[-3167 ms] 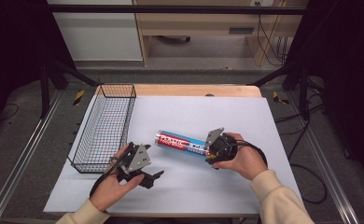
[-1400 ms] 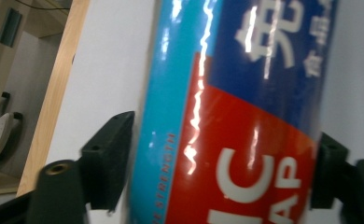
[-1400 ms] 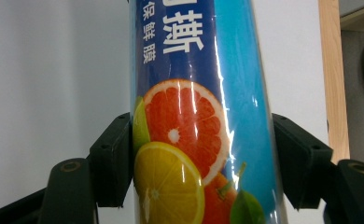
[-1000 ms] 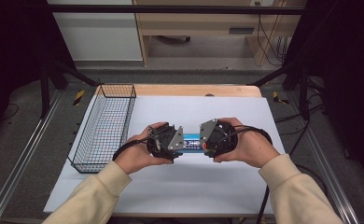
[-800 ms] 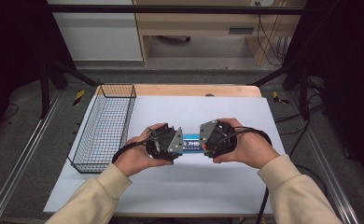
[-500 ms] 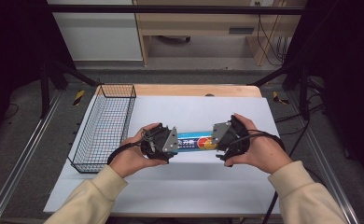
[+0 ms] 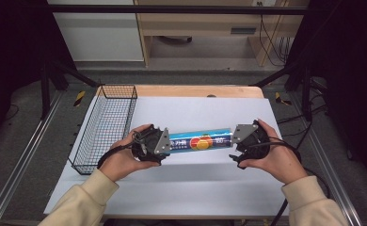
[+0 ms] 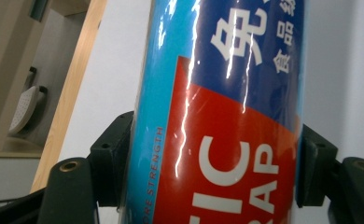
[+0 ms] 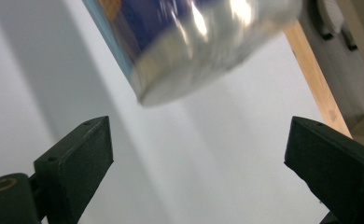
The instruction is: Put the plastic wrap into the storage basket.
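Clamping my left gripper (image 7: 159,143) around the plastic-wrap tube (image 7: 200,141) beside the wire basket (image 7: 107,123), I judge it light, stiff, glossy-slick; my right gripper (image 7: 242,136) gapes wide at its far end.

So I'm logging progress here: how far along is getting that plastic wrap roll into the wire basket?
Done: the left gripper is shut on the plastic wrap roll. In hand: the right gripper sits open at the roll's other end, not touching it. Left: the roll is outside the wire basket, which holds nothing.

The tube (image 8: 227,121) reads "ORE STRENGTH", "IC", "RAP".
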